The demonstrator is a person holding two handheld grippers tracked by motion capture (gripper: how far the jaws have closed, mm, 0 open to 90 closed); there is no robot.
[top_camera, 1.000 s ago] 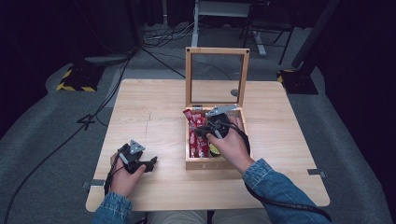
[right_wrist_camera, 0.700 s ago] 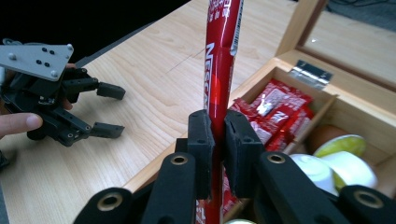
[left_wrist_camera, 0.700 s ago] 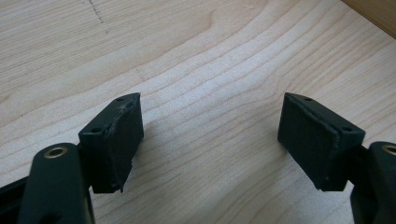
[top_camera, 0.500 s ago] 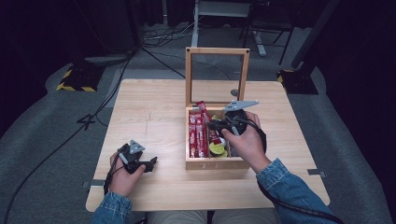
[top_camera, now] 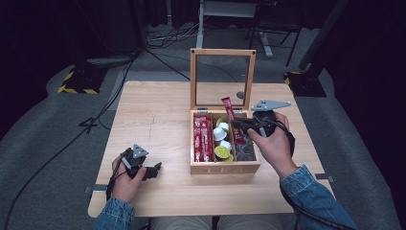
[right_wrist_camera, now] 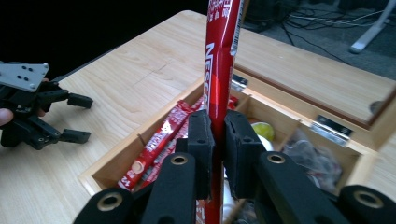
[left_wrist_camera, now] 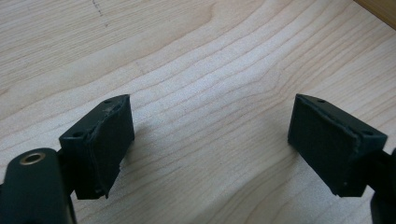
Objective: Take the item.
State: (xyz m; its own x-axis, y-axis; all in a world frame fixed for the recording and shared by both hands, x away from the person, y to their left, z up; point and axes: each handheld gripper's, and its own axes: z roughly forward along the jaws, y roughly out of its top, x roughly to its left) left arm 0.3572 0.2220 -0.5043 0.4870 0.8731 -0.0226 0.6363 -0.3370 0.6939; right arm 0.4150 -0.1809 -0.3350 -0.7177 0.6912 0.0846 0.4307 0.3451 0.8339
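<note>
My right claw (right_wrist_camera: 218, 135) is clamped tight on one red Nescafé stick (right_wrist_camera: 220, 70); the jaws pinch it low down and it stands upright between them, its top running out of the right gripper view. In the high view this claw (top_camera: 238, 125) hangs over the open wooden tea box (top_camera: 225, 168), the stick (top_camera: 227, 108) rising above the middle compartments.

Box count: three compartments across. The left one holds more red sticks (top_camera: 202, 139) lying flat; at least two, exact number unclear. The middle one holds small round capsules (top_camera: 222, 143), about four, one of them green-topped. The right one holds dark packets (top_camera: 245, 149), too blurred to count. Glass lid (top_camera: 222, 79) stands upright behind.

My left claw (top_camera: 154, 170) rests on the table (top_camera: 153, 120) near its front left corner, well apart from the box. Jaws spread wide, holding nothing, bare wood between them (left_wrist_camera: 210, 140).
</note>
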